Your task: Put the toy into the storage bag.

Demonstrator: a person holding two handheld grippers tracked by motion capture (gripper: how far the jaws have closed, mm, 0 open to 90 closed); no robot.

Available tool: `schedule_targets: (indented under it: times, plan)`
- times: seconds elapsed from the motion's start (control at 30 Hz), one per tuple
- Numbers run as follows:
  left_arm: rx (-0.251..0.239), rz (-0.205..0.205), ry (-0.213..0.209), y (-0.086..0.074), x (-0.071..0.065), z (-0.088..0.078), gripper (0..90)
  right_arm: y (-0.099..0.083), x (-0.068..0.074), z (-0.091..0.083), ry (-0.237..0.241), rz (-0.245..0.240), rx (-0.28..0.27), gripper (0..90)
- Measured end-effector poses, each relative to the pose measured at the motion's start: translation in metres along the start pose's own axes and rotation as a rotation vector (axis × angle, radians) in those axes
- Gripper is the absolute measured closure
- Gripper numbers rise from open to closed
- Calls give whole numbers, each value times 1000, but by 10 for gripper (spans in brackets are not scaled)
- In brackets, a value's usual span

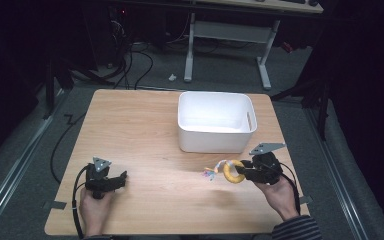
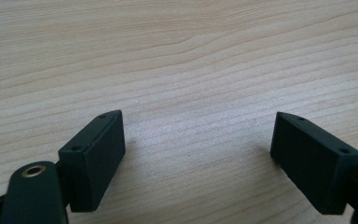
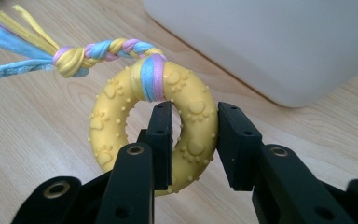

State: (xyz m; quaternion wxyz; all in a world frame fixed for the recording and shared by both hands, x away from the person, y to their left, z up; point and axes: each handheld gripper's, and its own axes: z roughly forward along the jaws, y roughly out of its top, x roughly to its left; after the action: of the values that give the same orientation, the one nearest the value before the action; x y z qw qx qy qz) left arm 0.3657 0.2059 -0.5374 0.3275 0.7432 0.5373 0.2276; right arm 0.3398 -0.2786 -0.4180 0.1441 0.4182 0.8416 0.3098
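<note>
1. A wooden table [image 1: 145, 130] fills the middle of the high view, with dark floor and cables around it.
2. A white plastic bin [image 1: 215, 121] stands on the far right part of the table, open side up, with a handle slot in its right wall. No writing can be read on it.
3. The left gripper [image 1: 124, 176] rests low over the near left part of the table, in the person's left hand. Its jaws are spread wide, with bare wood between them.
4. The right gripper [image 1: 243, 171] is at the near right, just in front of the bin, in the person's right hand. Its jaws pinch one side of a ring toy, one jaw through the hole and one outside.
5. The ring toy [image 1: 233, 171] is a yellow rubber ring with raised paw prints and dots. It is held just above the table.
6. A braided cord [image 3: 103, 49] of blue, pink and yellow is tied around the ring. Its long axis runs away from the gripper, towards the table's left, ending in loose strands.
</note>
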Motion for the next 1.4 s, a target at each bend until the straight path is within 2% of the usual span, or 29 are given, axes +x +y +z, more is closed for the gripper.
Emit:
schedule_targets:
  times: [0.1,0.27,0.33,0.5,0.67,0.77,1.0,1.13,1.4]
  plan:
    - [0,0,1,0,0,0,178,1,-5,-5,23,24,-17,679]
    - [1,-1,3,0,-1,0,177,8,-11,-14,1,36,-34,679]
    - [1,-2,4,0,-1,0,176,11,-13,-17,14,43,-39,679]
    - [1,-2,4,0,-1,0,176,19,-16,-26,11,35,-44,679]
    - [0,2,2,0,-1,0,177,29,-25,-32,26,60,-66,679]
    - [1,5,-1,0,-1,0,177,38,-27,-32,18,50,-63,679]
    - [0,5,-3,0,-1,0,178,60,-30,-36,22,41,-105,679]
    - [0,5,-4,0,-1,0,178,73,-30,-39,2,18,-104,679]
    - [0,5,-5,0,-1,0,178,92,-37,-36,3,29,-102,679]
